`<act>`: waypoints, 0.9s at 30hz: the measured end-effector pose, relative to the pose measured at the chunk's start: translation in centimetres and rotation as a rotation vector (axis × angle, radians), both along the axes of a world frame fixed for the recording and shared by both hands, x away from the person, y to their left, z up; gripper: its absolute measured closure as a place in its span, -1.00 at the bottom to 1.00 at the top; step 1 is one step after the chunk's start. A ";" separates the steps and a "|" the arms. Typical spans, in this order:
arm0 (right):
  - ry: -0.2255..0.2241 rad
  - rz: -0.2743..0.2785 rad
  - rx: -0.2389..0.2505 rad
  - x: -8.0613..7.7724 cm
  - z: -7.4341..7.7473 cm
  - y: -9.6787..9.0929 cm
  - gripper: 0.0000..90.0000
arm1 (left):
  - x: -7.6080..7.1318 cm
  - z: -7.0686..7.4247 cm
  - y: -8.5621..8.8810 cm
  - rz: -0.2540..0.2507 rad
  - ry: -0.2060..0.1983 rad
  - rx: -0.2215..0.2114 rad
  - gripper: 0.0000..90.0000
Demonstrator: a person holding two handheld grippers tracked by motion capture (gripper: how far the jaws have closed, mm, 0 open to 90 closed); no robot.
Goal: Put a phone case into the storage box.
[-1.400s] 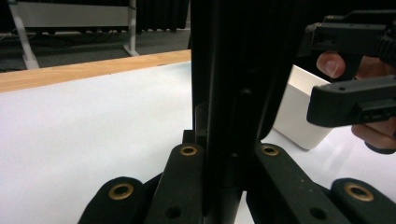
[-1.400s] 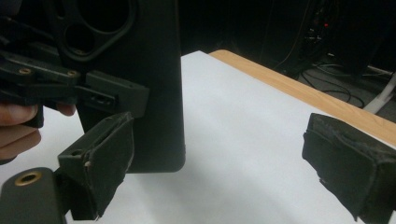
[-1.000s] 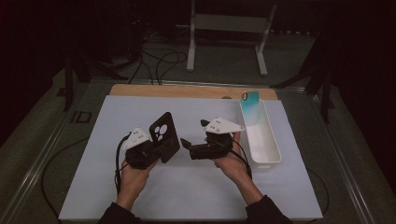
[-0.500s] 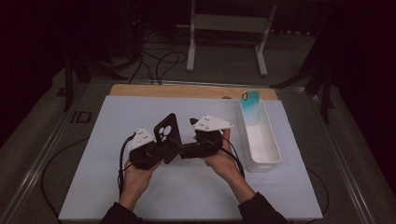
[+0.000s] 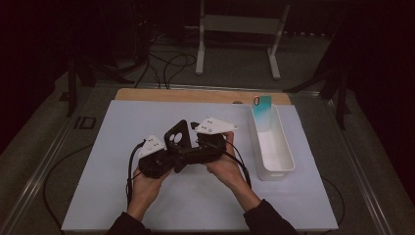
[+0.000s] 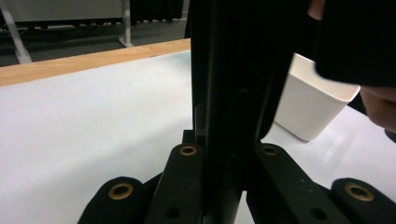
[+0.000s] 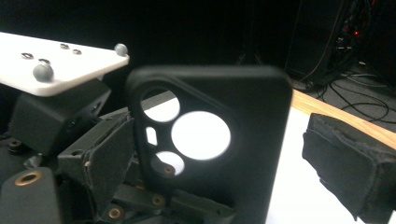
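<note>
- Phone case, black and matte, stands upright on its edge above the middle of the bench, clamped in the left gripper.
- Left gripper's jaws are clenched on the case's lower end; in the left gripper view the case rises as a dark slab between the two black jaw arms, whose brass-ringed pivots sit tight against it.
- Right gripper is level with the case and right up beside it. In the right gripper view its jaws stand released: one padded finger lies to one side of the case, the other finger to the other side, and the case sits in the gap with neither pad seen pressing on it (contact at the near pad I cannot tell).
- Case shape: a flat rectangle with rounded corners and a raised camera window holding one large round hole, a smaller round hole, a third hole below and a narrow slot.
- Pads on the right gripper look like rough, dark foam with frayed edges.
- White bin, a long smooth plastic trough, sits on the right part of the bench, well apart from the case; a teal phone case leans at its far end.
- Bench surface is a pale, smooth sheet with a wooden strip along its far edge.
</note>
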State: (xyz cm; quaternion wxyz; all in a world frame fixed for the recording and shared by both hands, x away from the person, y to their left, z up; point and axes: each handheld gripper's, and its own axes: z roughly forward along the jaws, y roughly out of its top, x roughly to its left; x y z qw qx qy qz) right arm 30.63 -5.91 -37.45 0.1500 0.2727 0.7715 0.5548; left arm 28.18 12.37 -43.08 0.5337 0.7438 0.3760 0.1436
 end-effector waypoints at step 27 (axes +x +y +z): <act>-0.007 -0.043 -0.018 0.0 -0.1 1.2 -0.70 | -0.2 -0.1 -0.7 0.006 -0.008 0.023 0.91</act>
